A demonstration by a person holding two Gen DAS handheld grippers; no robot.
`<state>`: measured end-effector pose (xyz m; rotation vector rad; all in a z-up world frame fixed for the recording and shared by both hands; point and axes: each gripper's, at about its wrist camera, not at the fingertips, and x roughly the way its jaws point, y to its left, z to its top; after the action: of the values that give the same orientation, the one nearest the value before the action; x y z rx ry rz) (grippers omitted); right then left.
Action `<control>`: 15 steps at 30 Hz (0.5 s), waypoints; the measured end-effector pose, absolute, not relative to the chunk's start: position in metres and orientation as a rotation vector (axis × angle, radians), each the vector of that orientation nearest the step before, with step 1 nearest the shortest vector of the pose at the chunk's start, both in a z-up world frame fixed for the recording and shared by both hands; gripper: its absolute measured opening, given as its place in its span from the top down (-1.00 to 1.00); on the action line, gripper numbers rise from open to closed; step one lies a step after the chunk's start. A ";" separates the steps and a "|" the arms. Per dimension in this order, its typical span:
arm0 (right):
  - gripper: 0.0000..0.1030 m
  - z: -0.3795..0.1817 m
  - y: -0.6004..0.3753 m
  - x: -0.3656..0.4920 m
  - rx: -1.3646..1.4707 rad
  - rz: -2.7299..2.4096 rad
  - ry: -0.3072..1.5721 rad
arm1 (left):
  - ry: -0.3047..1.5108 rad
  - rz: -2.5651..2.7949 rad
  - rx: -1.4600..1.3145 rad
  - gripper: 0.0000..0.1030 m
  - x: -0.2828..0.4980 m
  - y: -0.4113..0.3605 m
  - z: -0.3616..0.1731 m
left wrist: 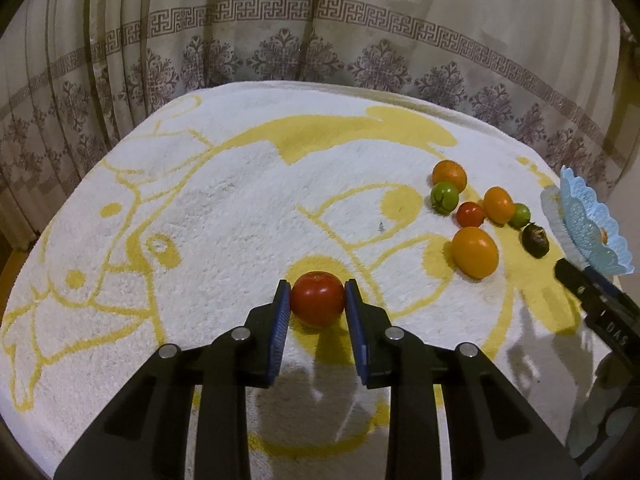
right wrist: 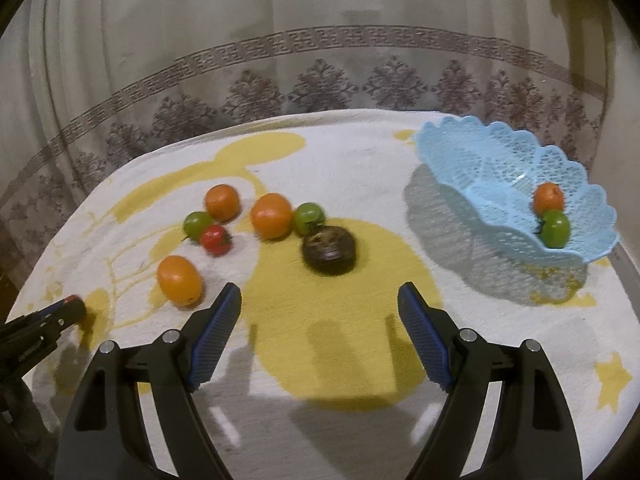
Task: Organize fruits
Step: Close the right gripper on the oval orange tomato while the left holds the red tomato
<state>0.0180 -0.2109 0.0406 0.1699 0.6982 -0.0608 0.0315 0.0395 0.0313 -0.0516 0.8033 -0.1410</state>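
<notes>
Red tomato (left wrist: 317,299) is clamped btwn left gripper (left wrist: 317,300) pads; right gripper (right wrist: 320,300) is held agape, dark fruit (right wrist: 329,251) just ahead ("DAS" read on its arm).

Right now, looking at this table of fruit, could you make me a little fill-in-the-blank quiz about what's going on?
1. The left hand-held gripper is shut on a ____ tomato.
2. The blue basket holds ____ fruits.
3. The right hand-held gripper has its jaws ____, with nothing between them.
4. The darkest fruit lies on a ____ patch of the towel.

Missing words: red; two; open; yellow
</notes>
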 end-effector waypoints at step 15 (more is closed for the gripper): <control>-0.25 0.039 -0.142 0.064 0.131 0.179 0.813 | 0.765 -0.125 -0.063 0.46 0.027 0.042 0.041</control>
<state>0.0636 -0.1416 0.0387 0.1310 0.8131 0.1792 0.0268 0.0418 0.0407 -0.0630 0.7647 -0.1255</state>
